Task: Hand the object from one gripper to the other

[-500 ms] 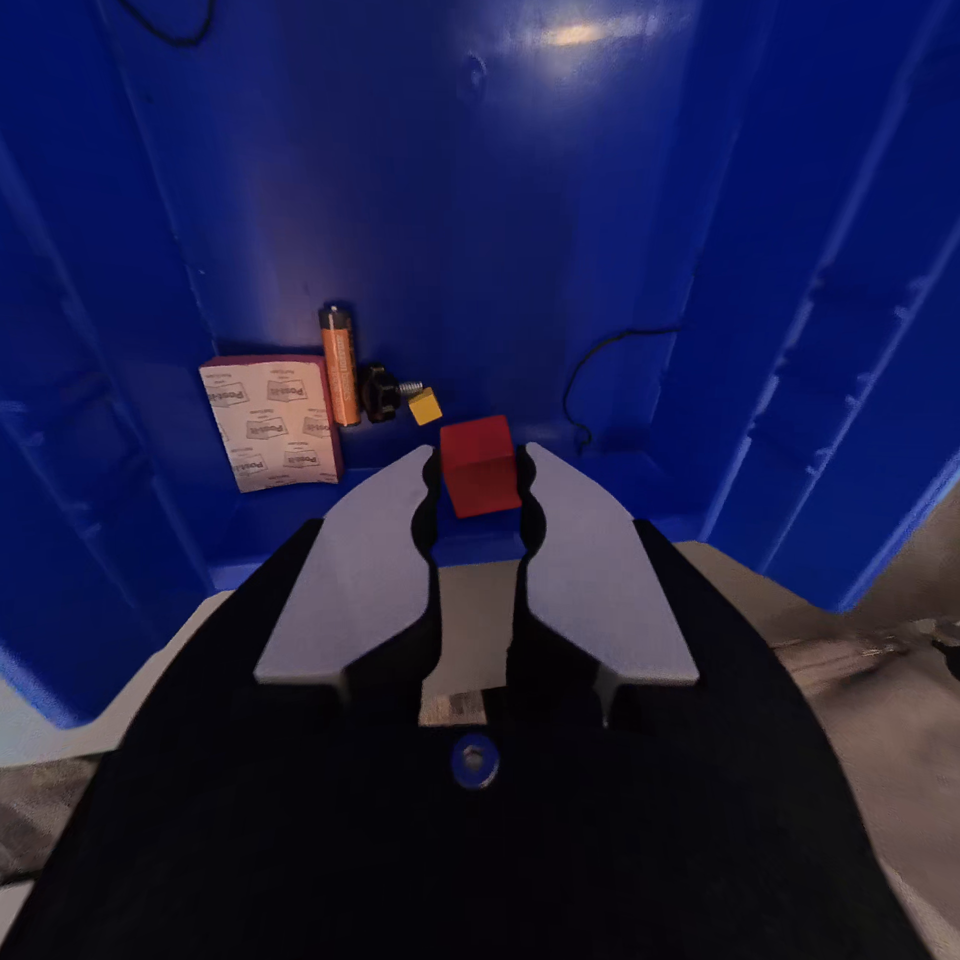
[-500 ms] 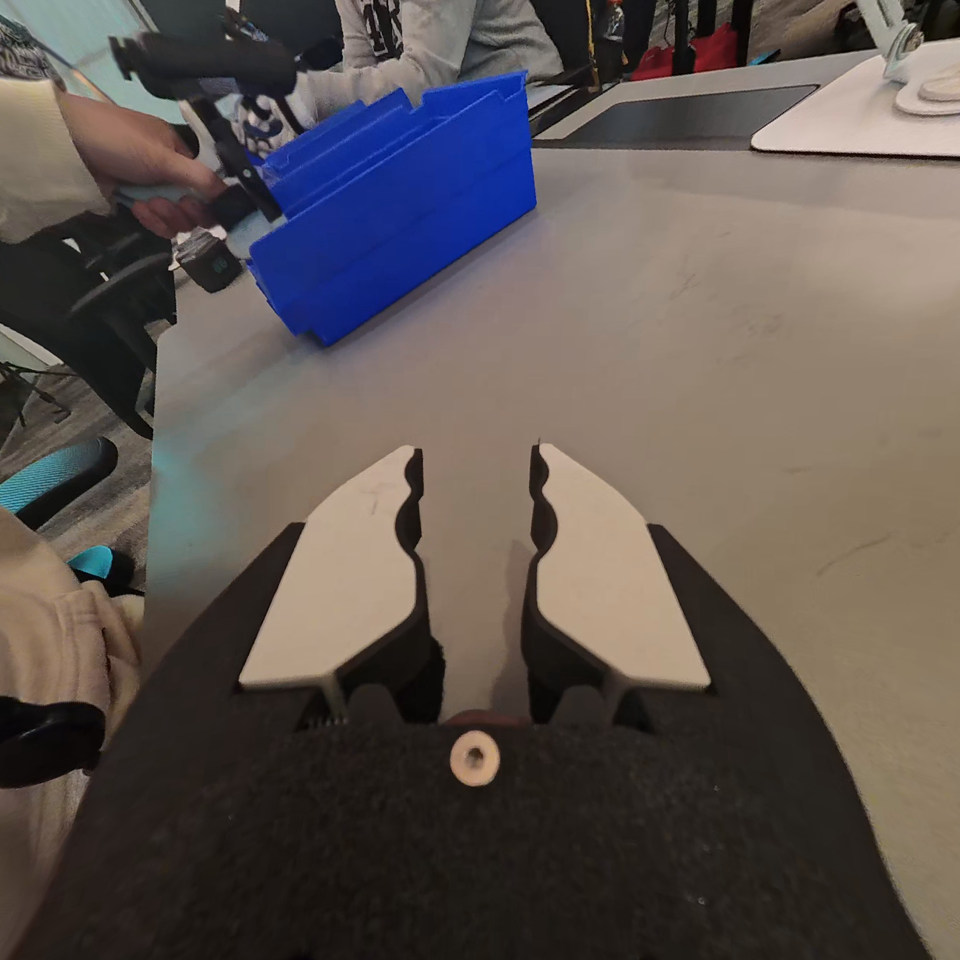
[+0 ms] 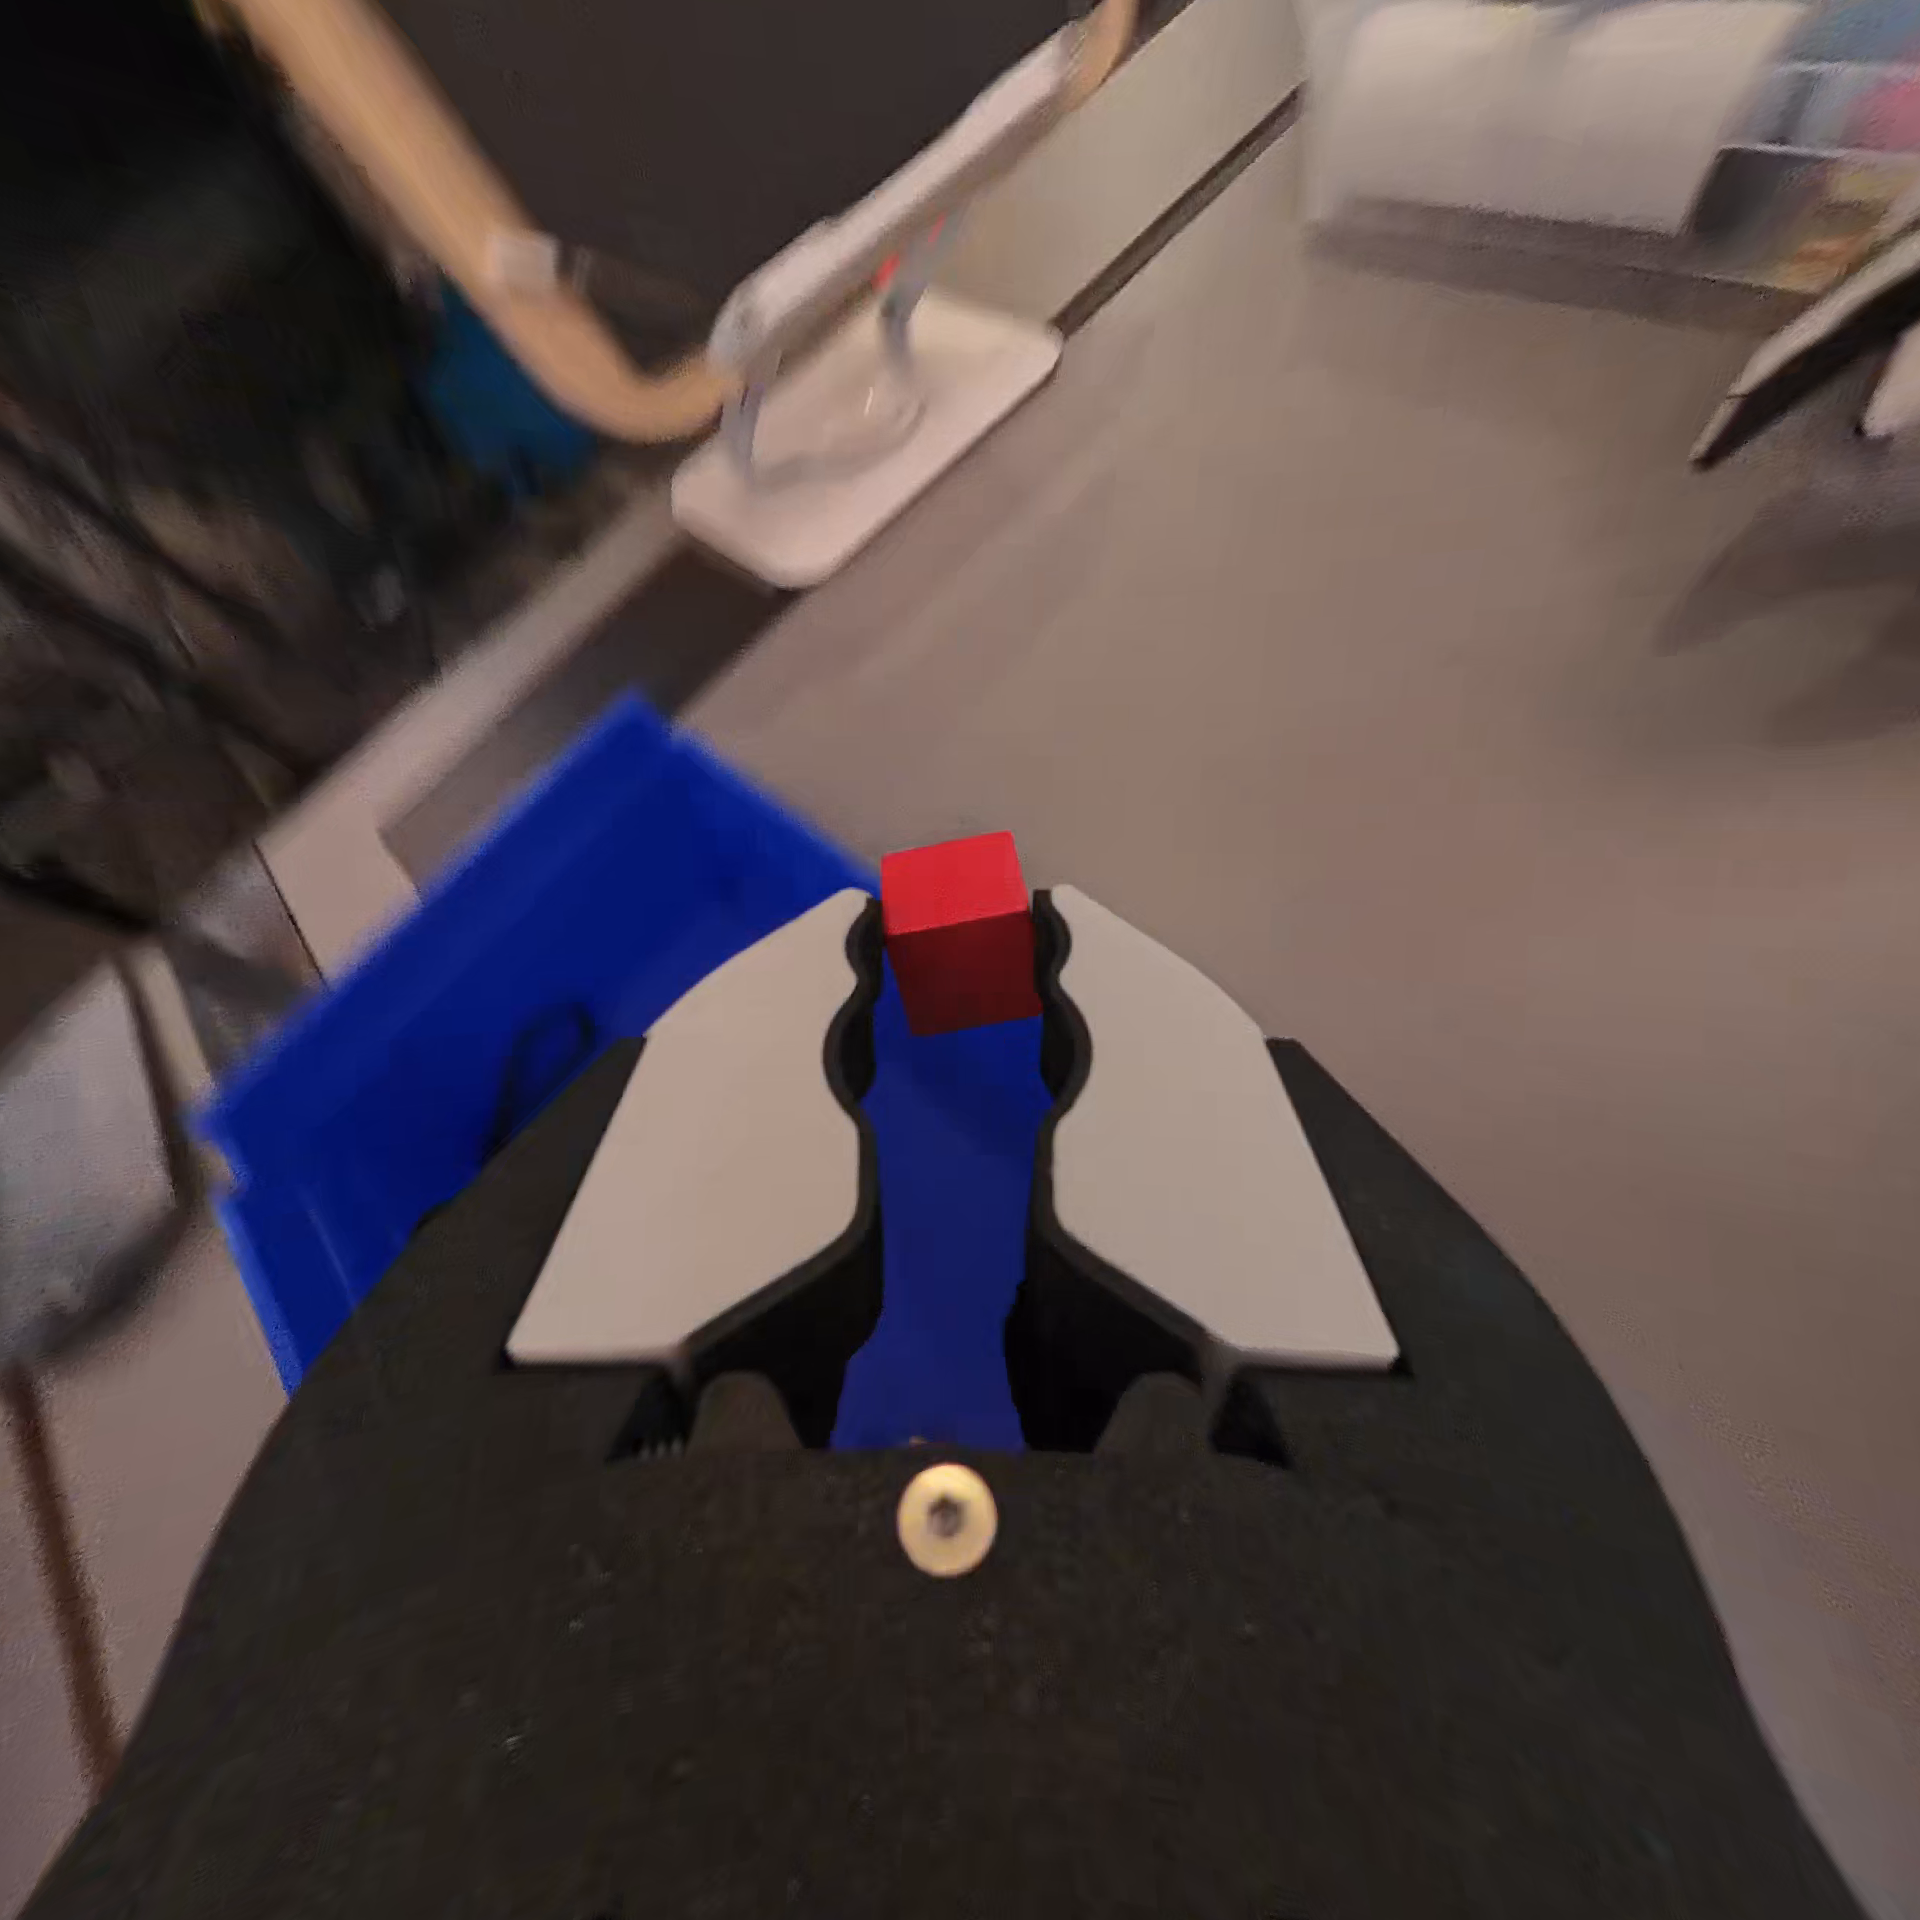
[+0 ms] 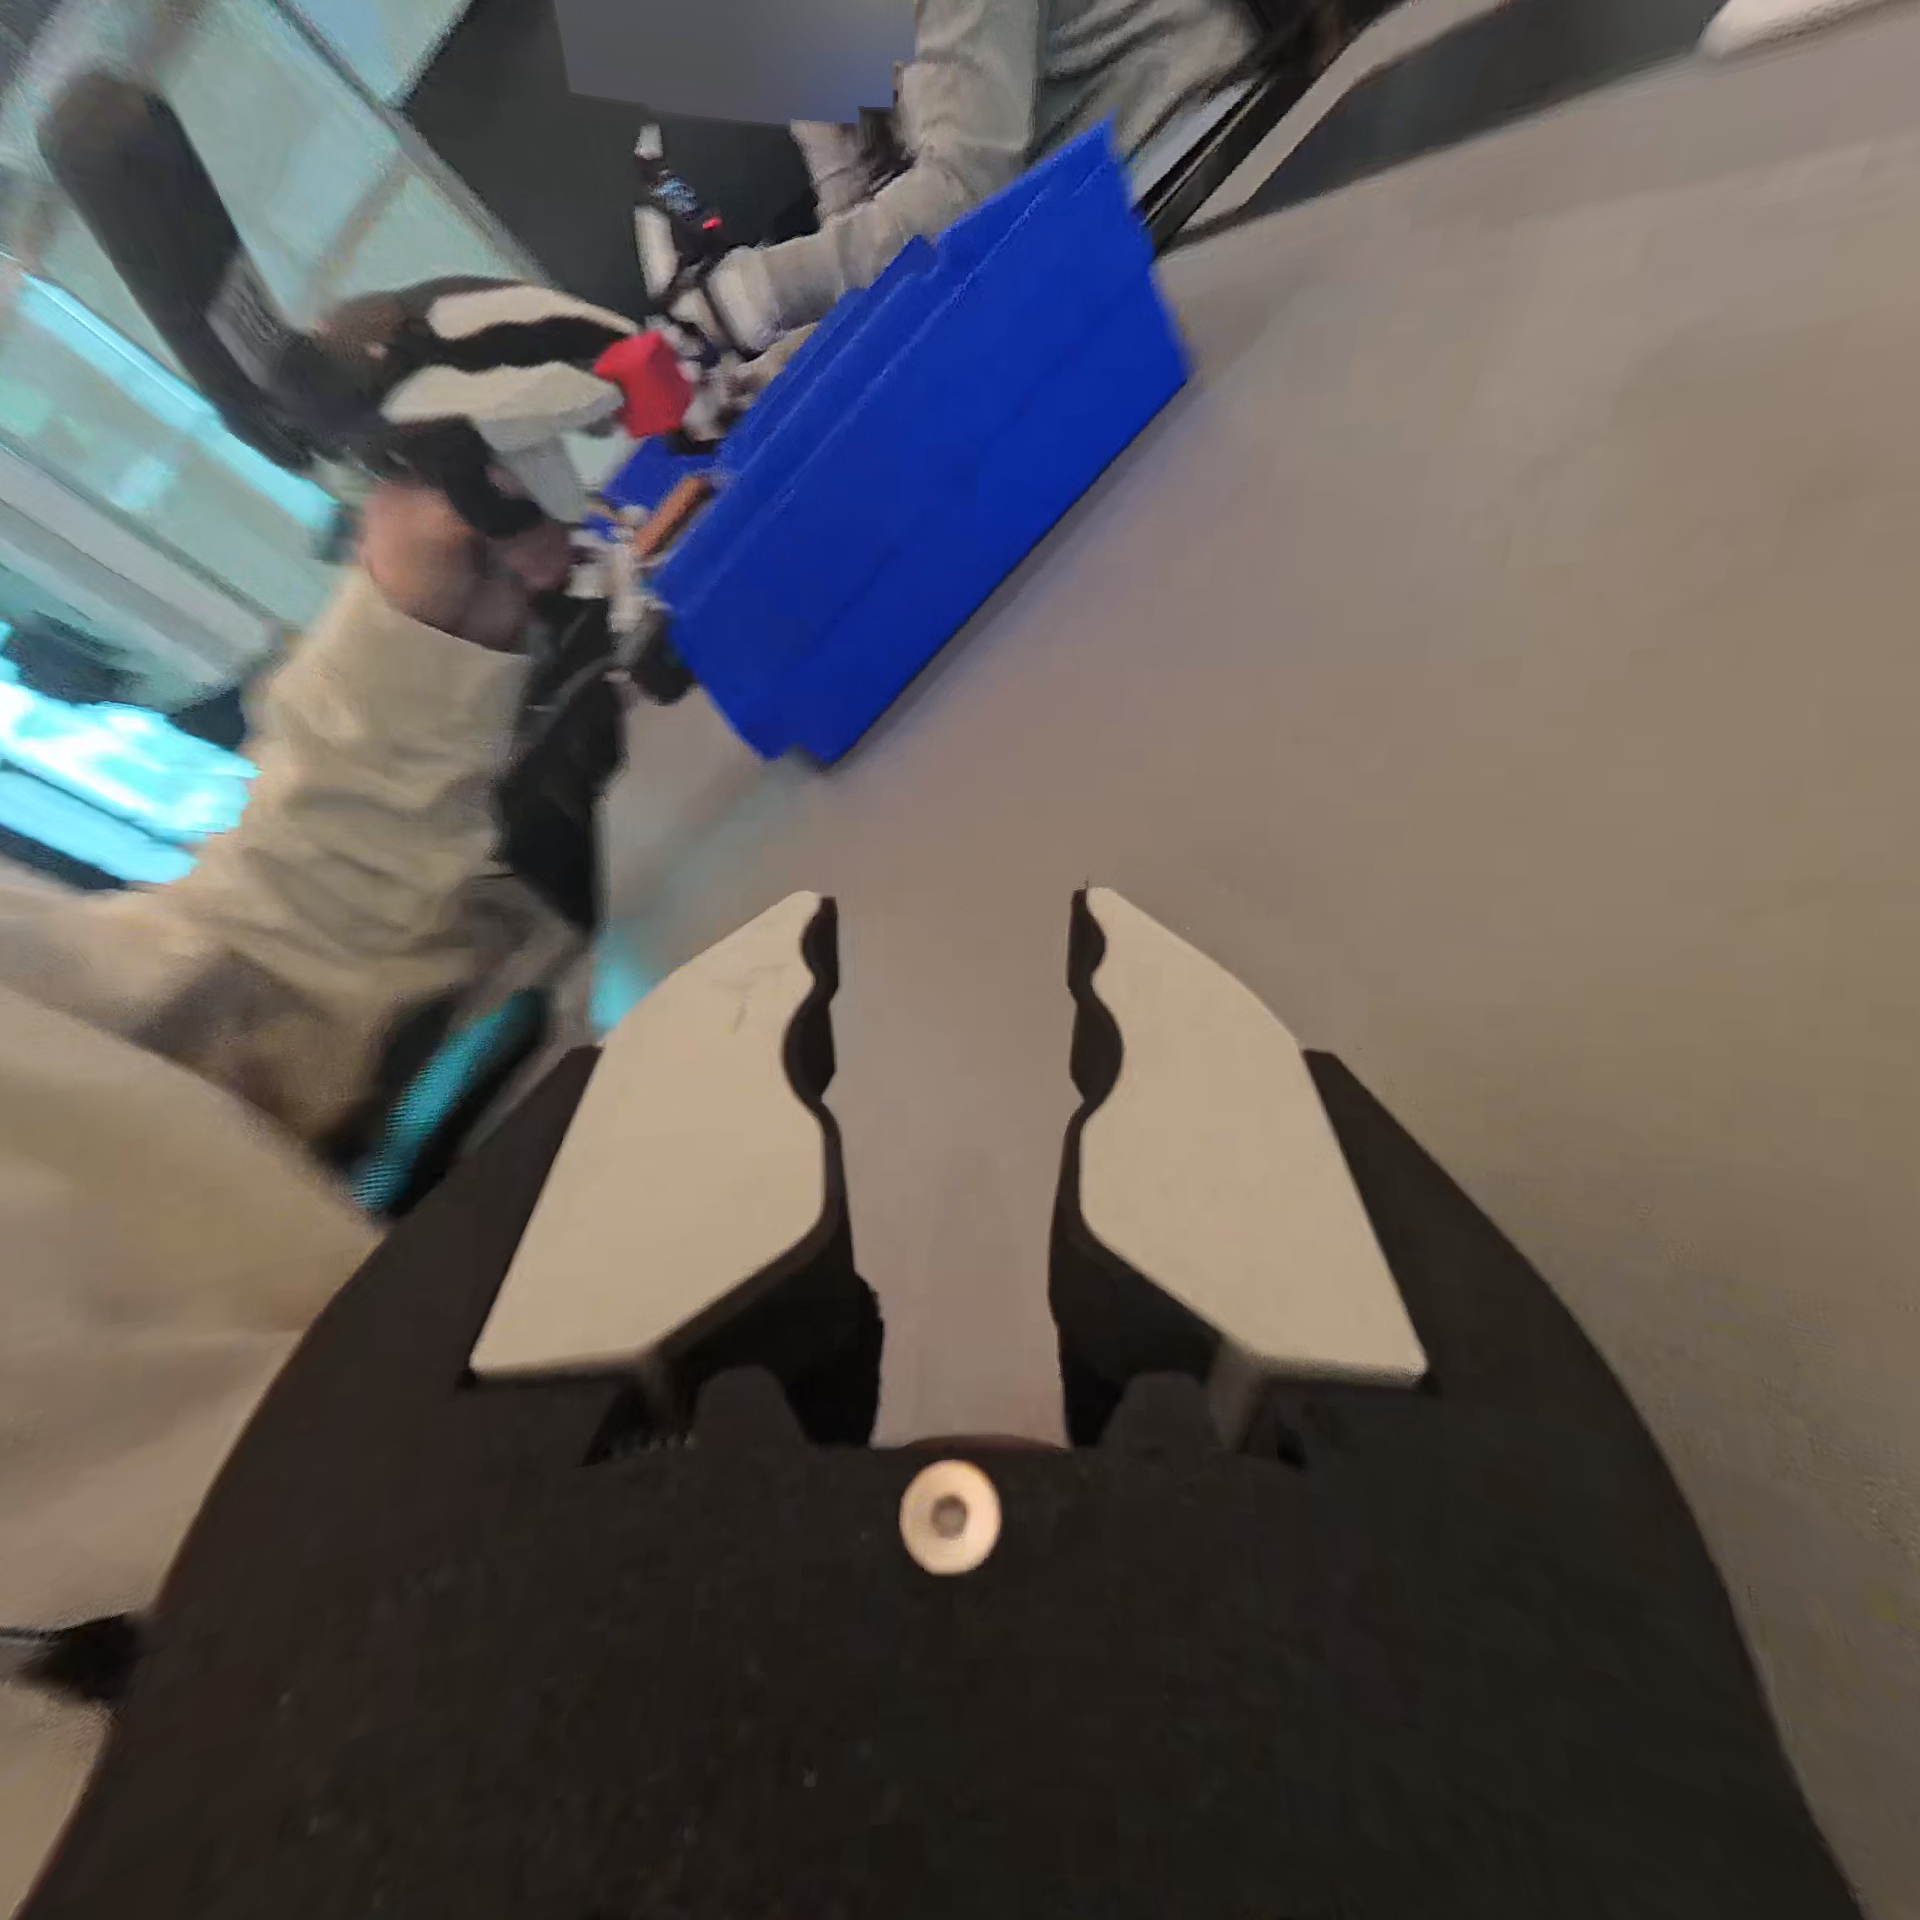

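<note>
My left gripper (image 3: 956, 914) is shut on a small red cube (image 3: 961, 930), pinched at its fingertips and held in the air above the blue bin (image 3: 499, 1029). In the right wrist view the same red cube (image 4: 644, 384) shows far off at the upper left, held in the left gripper (image 4: 613, 400) above the blue bin (image 4: 914, 499). My right gripper (image 4: 951, 914) is open and empty, low over the grey table (image 4: 1455, 727), well short of the bin. Both views are blurred by motion.
A white stand base (image 3: 873, 457) sits on the table beyond the bin. The other gripper (image 3: 1818, 353) shows at the far right of the left wrist view. A person's sleeve (image 4: 343, 790) is at the left, and another seated person (image 4: 987, 125) behind the bin. The left gripper's tips are roughly 30 cm from the right gripper's.
My left gripper has lifted the red cube out of the blue bin and swung up over the table. My right gripper has tilted and turned toward the bin, still open.
</note>
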Demonstrator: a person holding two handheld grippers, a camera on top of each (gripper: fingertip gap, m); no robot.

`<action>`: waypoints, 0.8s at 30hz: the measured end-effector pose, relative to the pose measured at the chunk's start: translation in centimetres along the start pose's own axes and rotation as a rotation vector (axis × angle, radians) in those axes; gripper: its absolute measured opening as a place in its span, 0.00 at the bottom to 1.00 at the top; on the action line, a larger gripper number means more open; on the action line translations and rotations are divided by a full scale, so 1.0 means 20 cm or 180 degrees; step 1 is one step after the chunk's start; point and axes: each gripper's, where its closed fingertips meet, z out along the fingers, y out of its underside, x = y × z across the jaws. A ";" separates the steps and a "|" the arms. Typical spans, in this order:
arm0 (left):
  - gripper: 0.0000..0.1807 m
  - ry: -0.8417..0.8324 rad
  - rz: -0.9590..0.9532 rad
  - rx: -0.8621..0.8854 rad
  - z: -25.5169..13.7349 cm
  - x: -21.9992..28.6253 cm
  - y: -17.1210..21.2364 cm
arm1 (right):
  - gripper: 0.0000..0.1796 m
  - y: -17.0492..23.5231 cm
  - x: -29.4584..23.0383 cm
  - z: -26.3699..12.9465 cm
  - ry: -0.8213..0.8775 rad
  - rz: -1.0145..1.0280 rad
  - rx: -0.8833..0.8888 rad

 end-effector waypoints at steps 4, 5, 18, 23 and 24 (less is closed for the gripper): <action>0.15 0.0274 0.0969 0.0357 0.14 0.28 -0.25 | 0.42 -0.13 -0.08 0.13 -0.0689 0.0744 -0.0161; 0.15 0.0426 0.1088 0.0408 0.18 0.36 -0.29 | 0.44 -0.16 -0.09 0.17 -0.0787 0.0741 -0.0217; 0.15 0.0994 0.1910 0.0746 0.41 0.85 -0.58 | 0.39 -0.36 -0.39 0.28 -0.2285 0.1162 -0.0359; 0.15 0.1089 0.1824 0.0809 0.43 0.90 -0.59 | 0.32 -0.36 -0.35 0.26 -0.2394 0.1360 -0.0278; 0.15 0.1089 0.1826 0.0780 0.44 0.91 -0.59 | 0.21 -0.36 -0.36 0.24 -0.2531 0.1395 -0.0263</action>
